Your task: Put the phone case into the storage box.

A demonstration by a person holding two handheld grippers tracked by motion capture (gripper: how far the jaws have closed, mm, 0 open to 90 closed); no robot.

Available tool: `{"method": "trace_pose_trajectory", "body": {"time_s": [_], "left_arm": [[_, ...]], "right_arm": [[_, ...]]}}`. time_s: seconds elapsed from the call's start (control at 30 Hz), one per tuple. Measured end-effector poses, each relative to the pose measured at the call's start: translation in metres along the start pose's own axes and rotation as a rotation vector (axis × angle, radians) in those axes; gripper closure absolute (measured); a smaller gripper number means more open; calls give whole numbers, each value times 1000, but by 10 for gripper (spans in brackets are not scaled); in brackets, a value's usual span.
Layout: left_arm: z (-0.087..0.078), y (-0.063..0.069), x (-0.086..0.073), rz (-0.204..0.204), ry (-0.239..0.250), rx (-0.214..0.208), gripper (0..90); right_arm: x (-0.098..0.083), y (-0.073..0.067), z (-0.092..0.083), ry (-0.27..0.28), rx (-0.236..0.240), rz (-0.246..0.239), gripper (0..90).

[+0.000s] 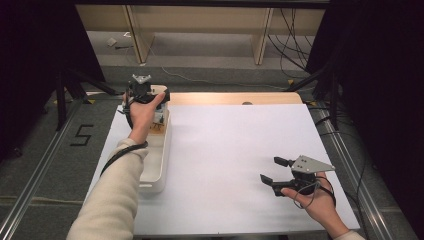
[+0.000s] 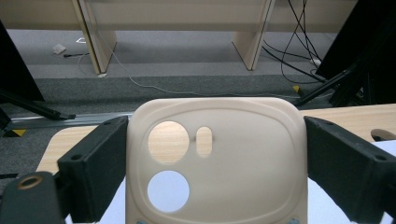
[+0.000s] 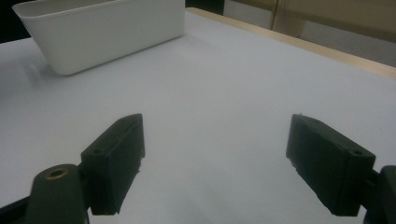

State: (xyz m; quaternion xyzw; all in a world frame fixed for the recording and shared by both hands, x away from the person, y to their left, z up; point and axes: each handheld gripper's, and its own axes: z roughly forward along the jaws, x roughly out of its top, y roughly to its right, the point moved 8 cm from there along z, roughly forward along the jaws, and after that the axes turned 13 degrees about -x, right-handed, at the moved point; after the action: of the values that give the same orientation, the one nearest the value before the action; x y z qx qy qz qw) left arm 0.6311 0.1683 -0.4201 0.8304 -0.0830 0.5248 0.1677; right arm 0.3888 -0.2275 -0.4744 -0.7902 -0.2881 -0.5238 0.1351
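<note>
The left gripper (image 2: 215, 154) clamps a cream moulded plastic plate with three cut-out holes (image 2: 217, 158) by its side edges – held upright, at centre frame, seemingly to lift it clear of the long white plastic bin (image 1: 156, 165) at left. The right gripper (image 1: 274, 170), lower right, idles with jaws spread wide over the white table sheet (image 1: 230, 150). The plate's lower edge is cut off; the bin's other contents are unclear.
</note>
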Motion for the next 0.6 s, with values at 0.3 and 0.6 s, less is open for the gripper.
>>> {"method": "trace_pose_trajectory", "body": {"time_s": [0.3, 0.6], "left_arm": [[2, 0, -2, 4, -8, -2, 103], [4, 0, -4, 3, -16, -2, 102]], "right_arm": [[0, 0, 0, 2, 1, 0, 204], [0, 0, 0, 0, 1, 0, 204]]}}
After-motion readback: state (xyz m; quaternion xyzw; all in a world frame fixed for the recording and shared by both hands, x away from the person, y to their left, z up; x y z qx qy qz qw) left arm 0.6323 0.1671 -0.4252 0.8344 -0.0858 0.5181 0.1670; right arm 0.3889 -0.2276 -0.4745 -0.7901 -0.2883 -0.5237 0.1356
